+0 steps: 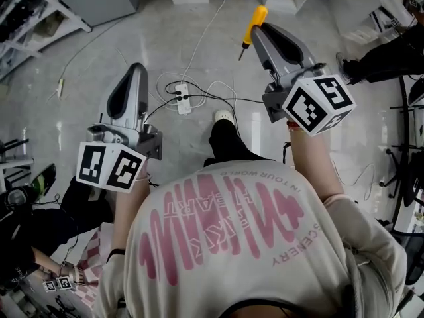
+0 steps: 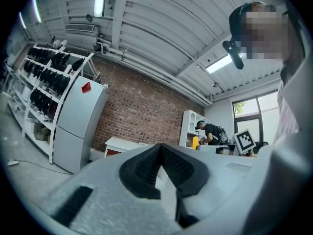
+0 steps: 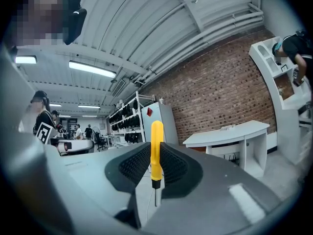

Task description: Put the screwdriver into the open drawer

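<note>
A screwdriver (image 1: 252, 24) with a yellow handle and a thin dark shaft is held in my right gripper (image 1: 258, 28), high over the floor at the upper middle of the head view. In the right gripper view the screwdriver (image 3: 156, 146) stands upright between the ribbed pads (image 3: 172, 163), handle up and tip down, and the right gripper (image 3: 156, 153) is shut on it. My left gripper (image 1: 137, 70) hangs lower left, its tips meeting with nothing between them; the left gripper (image 2: 160, 147) looks the same in its own view. No drawer is in view.
Below lie a white power strip (image 1: 183, 99) and loose cables on the grey floor, by the person's shoe (image 1: 223, 116). Metal shelving (image 1: 40, 5) stands far left. A white desk (image 3: 230, 131), a grey cabinet (image 2: 78, 126) and a brick wall lie ahead; another person (image 2: 211, 132) stands at white shelves.
</note>
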`<state>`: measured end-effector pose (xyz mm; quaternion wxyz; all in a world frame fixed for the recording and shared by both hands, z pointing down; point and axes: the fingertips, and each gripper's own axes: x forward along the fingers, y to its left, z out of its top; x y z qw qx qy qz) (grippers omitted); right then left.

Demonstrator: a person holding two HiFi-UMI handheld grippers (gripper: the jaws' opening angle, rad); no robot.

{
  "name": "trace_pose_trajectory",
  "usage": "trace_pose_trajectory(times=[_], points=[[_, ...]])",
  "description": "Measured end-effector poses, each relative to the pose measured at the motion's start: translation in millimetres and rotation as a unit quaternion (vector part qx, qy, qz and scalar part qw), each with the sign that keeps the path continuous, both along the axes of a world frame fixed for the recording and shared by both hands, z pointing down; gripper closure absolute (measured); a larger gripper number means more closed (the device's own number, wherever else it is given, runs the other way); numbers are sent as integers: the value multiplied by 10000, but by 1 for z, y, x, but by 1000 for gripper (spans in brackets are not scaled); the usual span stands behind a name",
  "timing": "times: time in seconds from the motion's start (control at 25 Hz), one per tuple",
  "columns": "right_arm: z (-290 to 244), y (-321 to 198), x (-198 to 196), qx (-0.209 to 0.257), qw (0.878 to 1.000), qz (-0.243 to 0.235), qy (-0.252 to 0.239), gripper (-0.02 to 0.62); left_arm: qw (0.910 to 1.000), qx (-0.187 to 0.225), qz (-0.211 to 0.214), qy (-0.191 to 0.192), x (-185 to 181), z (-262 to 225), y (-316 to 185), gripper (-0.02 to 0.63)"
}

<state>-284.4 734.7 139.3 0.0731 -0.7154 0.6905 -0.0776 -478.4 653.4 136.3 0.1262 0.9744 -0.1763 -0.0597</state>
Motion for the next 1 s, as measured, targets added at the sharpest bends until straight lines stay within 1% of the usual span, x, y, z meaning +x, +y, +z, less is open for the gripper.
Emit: trace_pose_trajectory(times=[0.12, 0.2, 0.52, 0.64, 0.8, 0.92, 1.0], points=[[20, -36, 6, -50, 9999, -83, 38, 522, 10000, -49, -65, 48, 5, 19, -35, 603], [26, -66, 18, -77, 9998, -159, 49, 522, 9999, -83, -101, 46, 18, 25, -62, 603], [29, -175, 100, -210, 9990, -377, 105, 522, 9996, -244, -137, -5, 108, 31, -160, 603], [27, -191, 133, -197, 9987, -444, 122, 522, 9994, -299, -176, 49, 142, 32, -174, 603], [25, -205, 164, -154, 9985, -500, 149, 522, 9994, -249, -196, 134, 175, 27, -184, 603], [21, -211, 182, -96, 9987, -490, 130, 522, 9995, -183, -201, 141, 192, 23, -189, 603], [18, -213, 187, -48, 9986, -494, 170, 522, 9994, -178, -243, 190, 196, 22, -193, 603]])
